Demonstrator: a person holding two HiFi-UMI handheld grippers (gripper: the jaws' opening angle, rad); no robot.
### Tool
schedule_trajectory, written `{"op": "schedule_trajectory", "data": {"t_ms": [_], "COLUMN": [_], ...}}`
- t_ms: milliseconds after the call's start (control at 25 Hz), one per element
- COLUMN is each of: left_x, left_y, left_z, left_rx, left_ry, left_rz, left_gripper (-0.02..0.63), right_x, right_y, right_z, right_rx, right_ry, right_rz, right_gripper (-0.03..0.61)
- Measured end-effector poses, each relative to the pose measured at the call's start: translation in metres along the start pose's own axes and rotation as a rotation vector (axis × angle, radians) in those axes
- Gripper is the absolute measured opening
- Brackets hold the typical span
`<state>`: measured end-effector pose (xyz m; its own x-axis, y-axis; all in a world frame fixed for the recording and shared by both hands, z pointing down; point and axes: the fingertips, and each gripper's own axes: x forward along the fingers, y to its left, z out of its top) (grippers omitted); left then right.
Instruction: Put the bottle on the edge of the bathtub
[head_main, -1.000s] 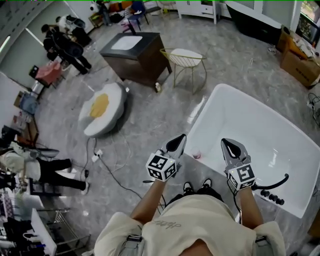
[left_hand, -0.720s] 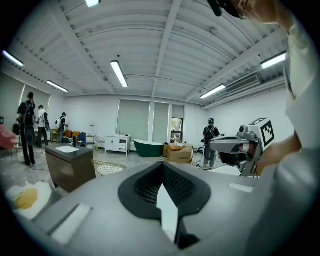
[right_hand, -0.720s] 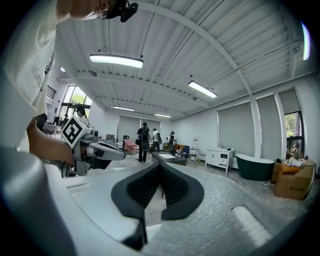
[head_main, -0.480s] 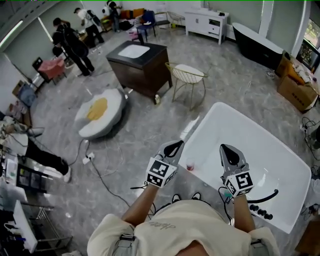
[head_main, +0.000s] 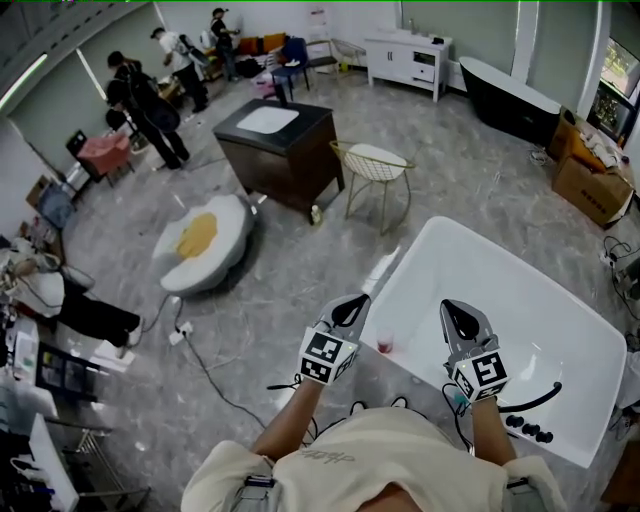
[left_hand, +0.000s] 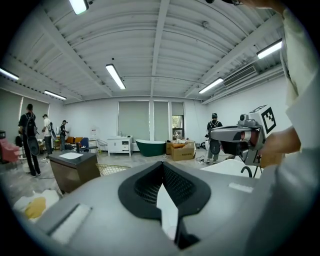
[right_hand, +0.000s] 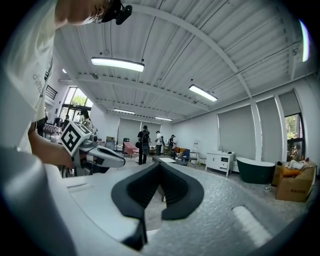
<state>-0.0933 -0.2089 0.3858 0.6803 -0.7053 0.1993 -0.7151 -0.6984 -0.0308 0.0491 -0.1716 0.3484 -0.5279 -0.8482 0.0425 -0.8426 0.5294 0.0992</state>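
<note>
A small pink bottle stands at the near left corner of the white bathtub; I cannot tell whether it rests on the rim or just inside. My left gripper hovers shut and empty just left of the bottle, its tip pointing away from me. My right gripper is held level with it over the tub, also shut with nothing between its fingers. Each gripper view looks out level across the room. The left gripper sees the right gripper beside it, and the right gripper sees the left gripper.
A black faucet and knobs sit on the tub's near rim. Beyond the tub stand a wire chair, a dark cabinet and an egg-shaped cushion. A cable crosses the floor at left. People stand far left.
The head view has tilted up, so tub and floor sit lower in frame. Both grippers stay side by side and shut. People at the back have moved about.
</note>
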Motion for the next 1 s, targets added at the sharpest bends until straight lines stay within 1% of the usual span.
{"op": "schedule_trajectory", "data": {"t_ms": [120,240,400,680,840,1000], "left_x": [0.001,0.002,0.008,0.002,-0.002,-0.004], "left_y": [0.005,0.000,-0.013,-0.009,-0.006,0.002], "left_z": [-0.015,-0.020,-0.026,-0.025,-0.031,-0.033], "left_rx": [-0.017,-0.030,-0.012,-0.003,-0.024,-0.043], "left_ry": [0.032,0.039,0.066,0.061,0.064,0.054], "left_rz": [-0.010,-0.030,-0.076,-0.055,-0.039,-0.006], "left_gripper": [0.017,0.017,0.017,0.017,0.017,0.017], "right_x": [0.003,0.001,-0.006,-0.005,-0.006,-0.004], "right_y": [0.004,0.005,0.004,0.010,0.018,0.019], "right_z": [0.002,0.002,-0.007,-0.009,-0.014,-0.012], "right_rx": [-0.011,0.004,0.033,0.033,0.041,0.029], "right_ry": [0.000,0.001,0.020,0.022,0.033,0.025], "right_rz": [0.007,0.000,-0.011,-0.010,-0.002,0.000], "right_gripper": [0.000,0.000,0.000,0.000,0.000,0.000]}}
